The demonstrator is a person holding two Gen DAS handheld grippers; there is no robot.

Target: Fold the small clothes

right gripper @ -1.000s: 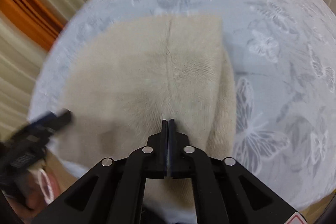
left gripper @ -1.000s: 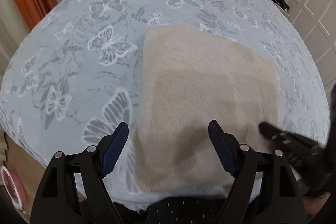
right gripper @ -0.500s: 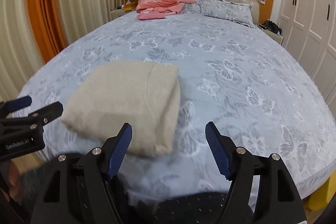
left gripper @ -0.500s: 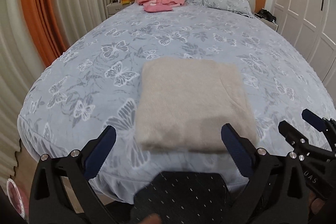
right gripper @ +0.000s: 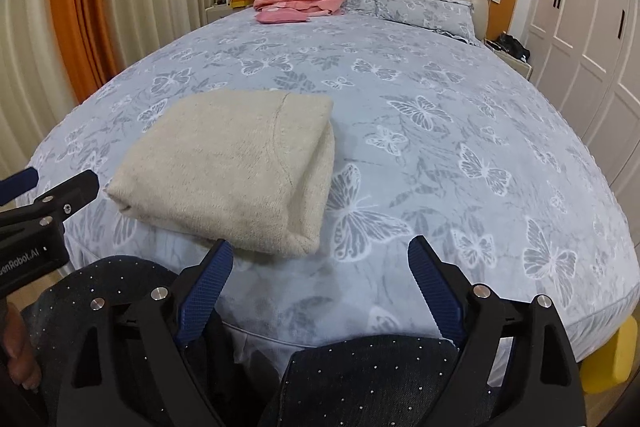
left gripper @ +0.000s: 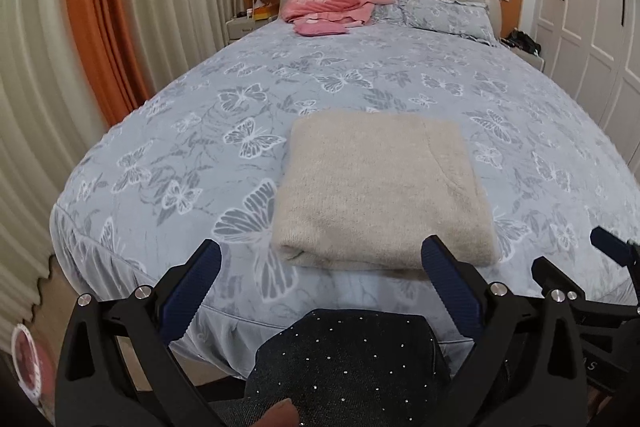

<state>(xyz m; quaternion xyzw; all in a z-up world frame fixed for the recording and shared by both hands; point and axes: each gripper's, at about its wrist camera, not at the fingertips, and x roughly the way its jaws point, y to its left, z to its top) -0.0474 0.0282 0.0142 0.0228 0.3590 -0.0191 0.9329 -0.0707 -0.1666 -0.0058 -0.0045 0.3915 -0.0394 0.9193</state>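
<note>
Near bed edge: left tool (left gripper: pixel 320 267), right tool (right gripper: pixel 318 267) wide open (empty).

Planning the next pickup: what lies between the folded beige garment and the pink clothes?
Only bare butterfly-print bedspread separates the beige garment from the pink clothes, in both views.

A beige fuzzy sweater (left gripper: pixel 382 187) (right gripper: pixel 236 167) lies folded into a neat thick rectangle, flat on the butterfly-print bedspread (left gripper: pixel 240 99) near the foot edge of the bed.
</note>
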